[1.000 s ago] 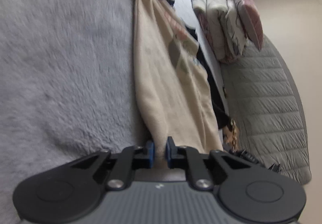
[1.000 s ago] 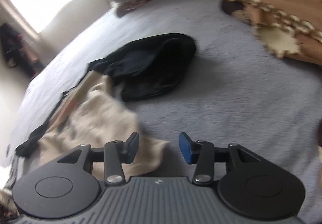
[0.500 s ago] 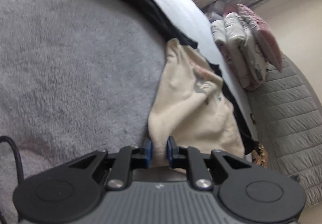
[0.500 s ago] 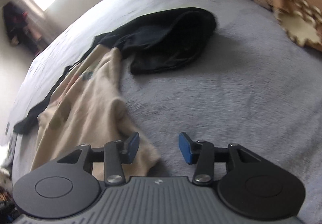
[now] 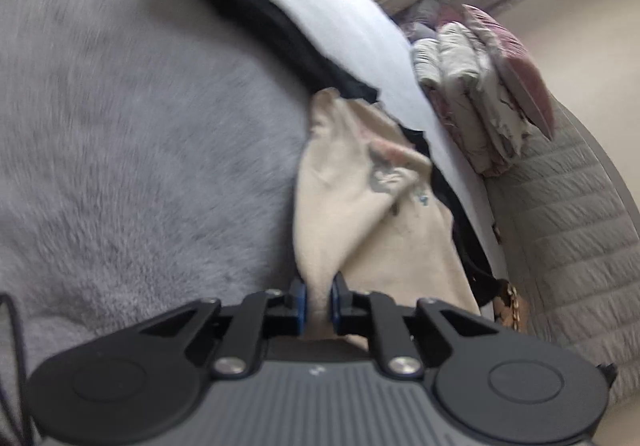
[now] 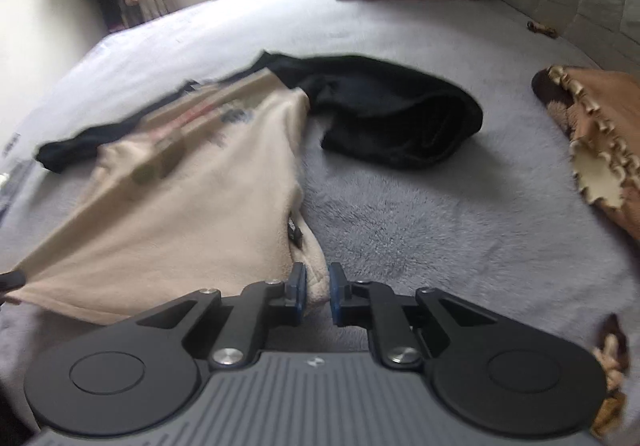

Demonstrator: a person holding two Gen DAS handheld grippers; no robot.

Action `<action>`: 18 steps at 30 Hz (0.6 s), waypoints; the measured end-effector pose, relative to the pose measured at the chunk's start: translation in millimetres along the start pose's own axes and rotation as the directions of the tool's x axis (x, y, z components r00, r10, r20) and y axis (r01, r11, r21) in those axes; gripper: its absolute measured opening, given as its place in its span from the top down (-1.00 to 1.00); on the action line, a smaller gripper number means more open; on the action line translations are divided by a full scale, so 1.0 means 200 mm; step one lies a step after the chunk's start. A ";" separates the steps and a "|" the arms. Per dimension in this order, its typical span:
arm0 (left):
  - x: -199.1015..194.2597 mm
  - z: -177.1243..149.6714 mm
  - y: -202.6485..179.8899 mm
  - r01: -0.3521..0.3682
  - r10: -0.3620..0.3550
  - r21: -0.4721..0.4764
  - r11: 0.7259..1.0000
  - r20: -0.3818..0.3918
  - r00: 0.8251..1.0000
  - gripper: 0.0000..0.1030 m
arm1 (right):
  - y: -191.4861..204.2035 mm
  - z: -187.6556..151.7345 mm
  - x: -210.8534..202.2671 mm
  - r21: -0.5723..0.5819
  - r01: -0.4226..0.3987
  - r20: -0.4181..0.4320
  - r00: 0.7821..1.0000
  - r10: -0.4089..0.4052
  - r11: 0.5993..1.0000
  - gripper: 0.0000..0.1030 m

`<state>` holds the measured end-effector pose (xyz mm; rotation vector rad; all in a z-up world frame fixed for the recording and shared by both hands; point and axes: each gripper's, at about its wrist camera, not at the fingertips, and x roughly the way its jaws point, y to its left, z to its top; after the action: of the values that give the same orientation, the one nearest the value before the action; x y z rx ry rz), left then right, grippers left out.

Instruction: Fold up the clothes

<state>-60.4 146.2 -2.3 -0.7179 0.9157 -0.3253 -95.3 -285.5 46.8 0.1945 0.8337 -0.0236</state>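
Cream shirt point(image 6: 192, 213) is pinched by both nearly closed claws, left claw point(image 5: 318, 300) and right claw point(image 6: 317, 288); thin corner grips could slip under tension.

No text can be read: the print on the cream shirt point(image 6: 188, 201) is blurred into pink and grey marks, its small dark tag point(image 6: 295, 232) is too small to make out, and each gripper body carries only a tiny unreadable emblem.
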 end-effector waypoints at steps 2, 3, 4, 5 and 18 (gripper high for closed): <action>-0.05 -0.01 -0.06 -0.003 0.004 0.044 0.999 -0.018 1.000 0.77 | -0.02 0.01 -0.08 -0.009 0.010 0.010 1.000 -0.010 1.000 0.74; -0.07 -0.01 -0.08 -0.002 0.004 0.063 0.998 -0.030 1.000 0.77 | -0.03 0.01 -0.11 -0.009 0.014 0.007 1.000 -0.014 1.000 0.74; -0.09 -0.03 -0.09 0.000 0.003 0.073 0.997 -0.044 0.999 0.77 | -0.04 0.00 -0.13 -0.007 0.015 -0.003 1.000 -0.015 1.000 0.74; -0.10 -0.04 -0.10 0.003 0.002 0.081 0.997 -0.059 0.998 0.77 | -0.06 0.00 -0.15 -0.004 0.015 -0.014 1.000 -0.015 1.000 0.74; 0.00 -0.12 0.02 -0.095 0.122 0.141 0.986 -0.199 0.972 0.83 | -0.16 -0.16 0.04 -0.016 0.074 -0.198 0.977 -0.076 0.997 0.70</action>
<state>-80.0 138.5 -15.0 -0.5175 1.1162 -0.3638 -116.4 -310.0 14.1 0.1591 1.0403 -0.0727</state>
